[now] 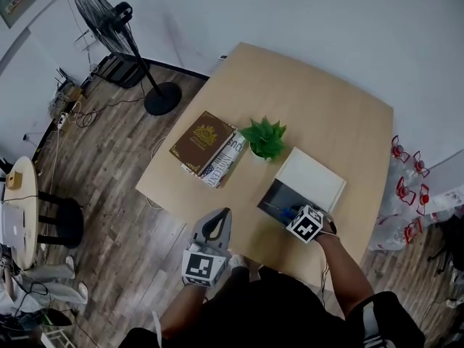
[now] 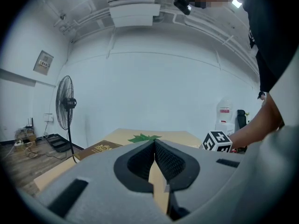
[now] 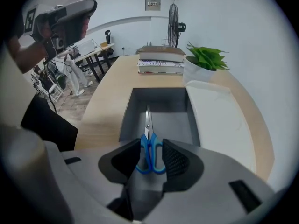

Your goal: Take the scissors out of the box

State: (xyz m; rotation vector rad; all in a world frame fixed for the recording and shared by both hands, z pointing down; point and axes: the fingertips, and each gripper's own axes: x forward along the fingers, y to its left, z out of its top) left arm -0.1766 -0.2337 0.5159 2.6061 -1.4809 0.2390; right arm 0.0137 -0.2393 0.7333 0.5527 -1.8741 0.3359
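Observation:
Blue-handled scissors [image 3: 150, 149] lie on the floor of an open grey box [image 3: 173, 113], blades pointing away from me. My right gripper [image 3: 152, 141] points steeply down into the box, open, with the blue handles between its fingertips. In the head view this gripper [image 1: 293, 214] dips into the near end of the box [image 1: 275, 193], where a bit of the blue scissors [image 1: 288, 212] shows. The box's white lid [image 1: 310, 178] lies on the table against the box's far right side. My left gripper [image 1: 222, 214] hovers off the table's near edge, shut and empty, its tips [image 2: 154, 143] touching.
On the wooden table [image 1: 341, 114] a potted green plant [image 1: 264, 138] stands just behind the box, with stacked books [image 1: 206, 147] to its left. A floor fan [image 1: 116, 20] stands at the far left. A round side table [image 1: 18, 209] is at the left edge.

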